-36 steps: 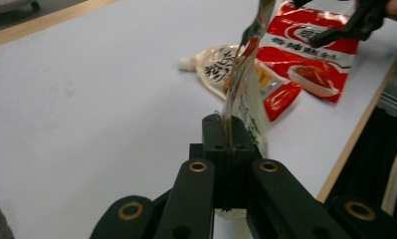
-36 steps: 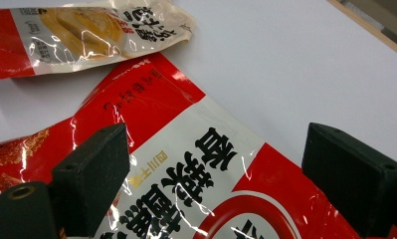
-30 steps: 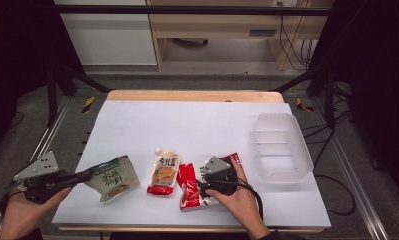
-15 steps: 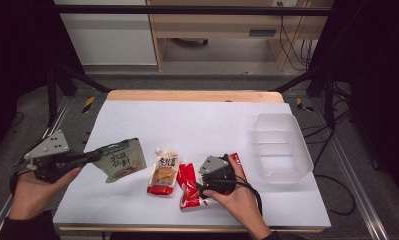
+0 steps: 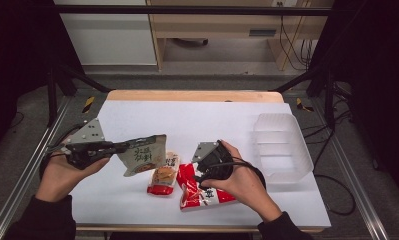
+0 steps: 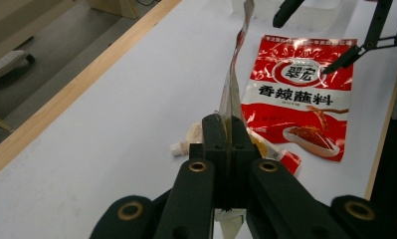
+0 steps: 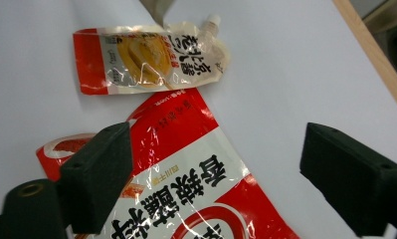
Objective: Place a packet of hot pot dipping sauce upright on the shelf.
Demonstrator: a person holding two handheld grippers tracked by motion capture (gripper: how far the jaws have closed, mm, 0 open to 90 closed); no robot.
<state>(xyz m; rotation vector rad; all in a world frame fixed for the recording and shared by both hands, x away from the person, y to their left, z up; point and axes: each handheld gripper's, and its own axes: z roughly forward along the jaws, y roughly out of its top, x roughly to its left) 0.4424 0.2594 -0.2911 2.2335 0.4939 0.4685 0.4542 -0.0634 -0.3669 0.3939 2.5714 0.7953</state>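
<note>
While the left gripper (image 5: 118, 147) pinches a greenish packet (image 5: 143, 155) by one edge, its jaws shut tight on the seam, the packet hangs in the air above the left part of the white table (image 5: 207, 120), clear of the surface. It looks light and limp, a thin foil pouch that would sag if held flat, so a grip on the sealed edge seems the safest place; the smooth film could slip from a pinch on its belly. In the left gripper view the packet (image 6: 234, 74) stands edge-on, its long axis running away from the jaws toward the far side of the table.

The right gripper (image 7: 216, 184) hovers just over a red packet (image 5: 199, 192) lying flat near the front edge, its jaws wide apart and having just closed a little, with nothing pressed between them. An orange spouted pouch (image 5: 163, 178) lies touching the red one's left side, its cap pointing away from the person. A clear tray (image 5: 282, 147) sits well apart at the right.
</note>
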